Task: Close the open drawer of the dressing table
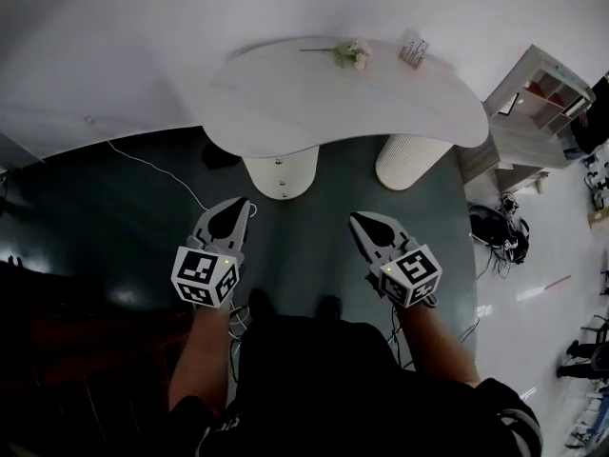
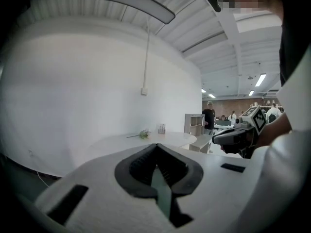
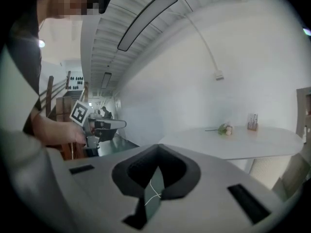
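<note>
Dressing table [image 1: 285,103] sits at 12 o'clock from the person, with its white kidney-shaped top running 9 to 3. The drawer unit [image 1: 281,171] is the rounded pedestal with two little knobs [image 1: 278,161]. It pokes out past the top's 6 o'clock edge and faces 6, so I'd guess it shuts along the 6-to-12 line. From above I can't tell how far it's pulled out. It's probably stiff, lightish and easy on its runners. No need to grab it: push flat on the front near the knobs, centered so it doesn't rack. Left gripper [image 1: 244,204] and right gripper [image 1: 358,219] are both pinched together, holding nothing, well short of the table.
</note>
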Demonstrator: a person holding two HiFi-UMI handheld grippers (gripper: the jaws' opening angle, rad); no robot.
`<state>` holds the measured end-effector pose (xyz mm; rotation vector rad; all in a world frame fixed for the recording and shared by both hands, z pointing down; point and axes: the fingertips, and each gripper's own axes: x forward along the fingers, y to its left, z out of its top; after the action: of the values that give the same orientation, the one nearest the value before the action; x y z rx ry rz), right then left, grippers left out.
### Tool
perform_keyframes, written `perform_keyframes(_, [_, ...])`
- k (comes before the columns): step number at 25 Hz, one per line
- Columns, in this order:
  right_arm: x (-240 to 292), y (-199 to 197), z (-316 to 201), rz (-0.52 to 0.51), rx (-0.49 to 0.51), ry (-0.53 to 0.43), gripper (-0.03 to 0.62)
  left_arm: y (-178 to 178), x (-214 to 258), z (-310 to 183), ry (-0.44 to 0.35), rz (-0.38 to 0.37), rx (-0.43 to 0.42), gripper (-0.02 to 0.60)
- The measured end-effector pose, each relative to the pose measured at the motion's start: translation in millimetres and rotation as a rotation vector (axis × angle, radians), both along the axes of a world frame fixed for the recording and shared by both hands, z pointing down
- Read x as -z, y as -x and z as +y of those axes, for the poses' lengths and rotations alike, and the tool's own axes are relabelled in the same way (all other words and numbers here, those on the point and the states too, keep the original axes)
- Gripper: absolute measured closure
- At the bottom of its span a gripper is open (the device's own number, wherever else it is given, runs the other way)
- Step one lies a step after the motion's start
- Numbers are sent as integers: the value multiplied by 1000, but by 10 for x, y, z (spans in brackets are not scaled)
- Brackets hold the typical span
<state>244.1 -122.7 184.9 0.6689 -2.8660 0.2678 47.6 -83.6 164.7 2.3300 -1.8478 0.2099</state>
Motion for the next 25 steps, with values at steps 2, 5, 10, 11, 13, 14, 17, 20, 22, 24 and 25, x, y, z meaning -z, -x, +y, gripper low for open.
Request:
perform_keyframes(2, [93, -153, -29, -26, 16, -1, 591, -136, 58, 6, -20, -14, 22, 574])
perform_keyframes(5, [249, -328, -28, -99, 24, 13, 591, -320, 122, 68, -47, -101, 18, 574])
perform_keyframes(10, [535, -375, -104, -154, 12, -23, 591, -426, 263, 95, -46, -82, -43, 574])
perform_keyframes(11, [568, -348, -102, -165, 10, -25, 591, -408, 296, 100, -46, -75, -48, 574])
perform_keyframes(13, [626, -275, -61, -183, 12, -27, 591, -372, 366, 121, -54, -61, -55, 574])
perform_keyframes(14, [656, -222, -30, -186, 20, -30, 591, -357, 400, 131, -61, -57, -61, 574])
perform_keyframes(17, [732, -60, 36, -160, 46, -65, 591, -320, 528, 149, -97, -41, -73, 572])
perform_keyframes(20, [801, 68, 74, -149, 62, -97, 591, -238, 592, 146, -118, -29, -43, 574])
perform_keyframes(22, [827, 133, 91, -152, 66, -101, 591, -169, 556, 133, -103, -21, -14, 574])
perform_keyframes(24, [846, 190, 105, -151, 73, -103, 591, -104, 532, 119, -83, -11, 12, 574])
perform_keyframes(25, [854, 218, 109, -150, 76, -105, 591, -77, 532, 115, -78, -9, 21, 574])
